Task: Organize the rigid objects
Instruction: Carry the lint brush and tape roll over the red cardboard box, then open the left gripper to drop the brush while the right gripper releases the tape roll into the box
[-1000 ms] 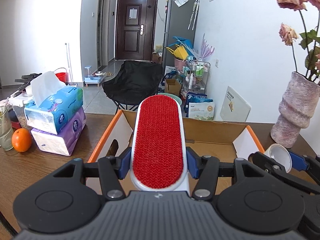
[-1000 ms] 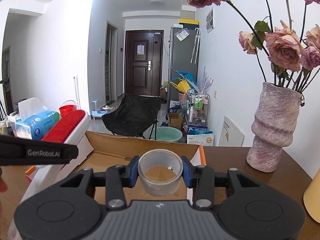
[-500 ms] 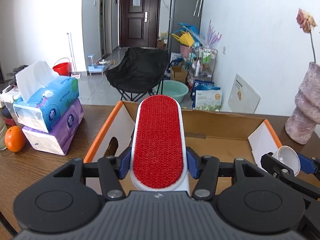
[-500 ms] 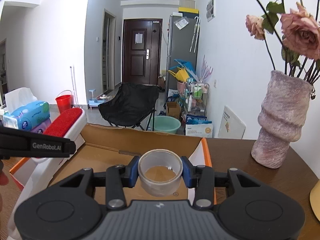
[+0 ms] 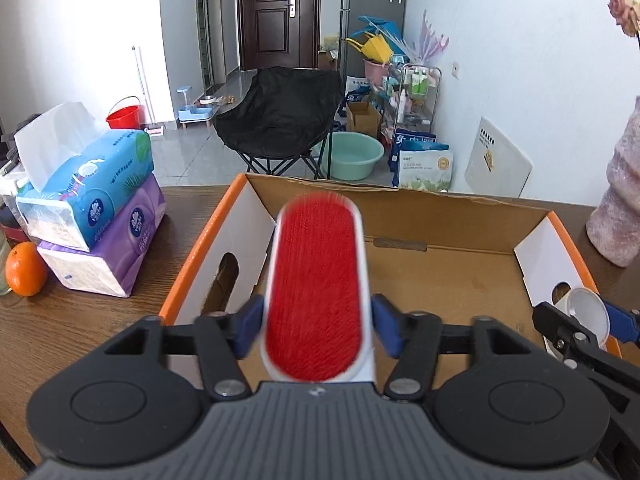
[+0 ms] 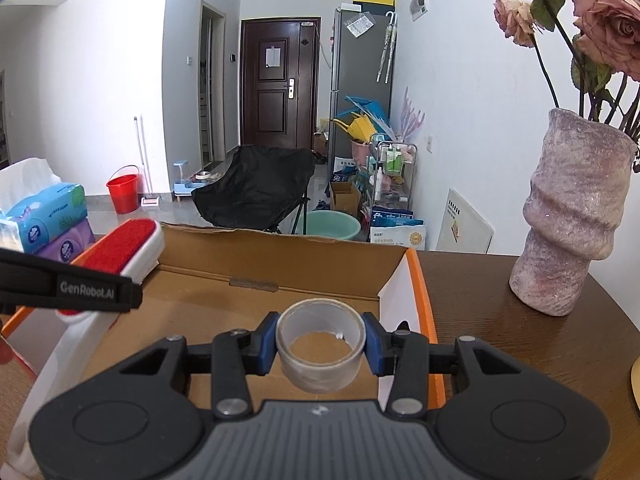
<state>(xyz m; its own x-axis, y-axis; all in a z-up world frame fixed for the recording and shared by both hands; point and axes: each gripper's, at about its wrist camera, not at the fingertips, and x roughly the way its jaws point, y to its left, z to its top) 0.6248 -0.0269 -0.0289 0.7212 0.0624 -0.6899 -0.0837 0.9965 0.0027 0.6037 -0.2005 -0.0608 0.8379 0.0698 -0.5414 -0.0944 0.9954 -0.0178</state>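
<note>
My left gripper (image 5: 316, 330) is shut on a red lint brush with a white body (image 5: 316, 284) and holds it over the left part of an open cardboard box (image 5: 448, 288). The brush also shows at the left in the right wrist view (image 6: 120, 248). My right gripper (image 6: 320, 346) is shut on a roll of clear tape (image 6: 320, 350) above the box's right part (image 6: 400, 300). The tape roll and right gripper show at the right edge of the left wrist view (image 5: 588, 314).
Two stacked tissue packs (image 5: 96, 208) and an orange (image 5: 25, 268) sit on the wooden table (image 5: 80, 320) left of the box. A pink vase with dried roses (image 6: 572, 220) stands on the table right of the box. A black chair (image 5: 280, 116) stands beyond.
Both grippers have tilted down and moved lower over the box with their objects. The brush looks blurred now.
</note>
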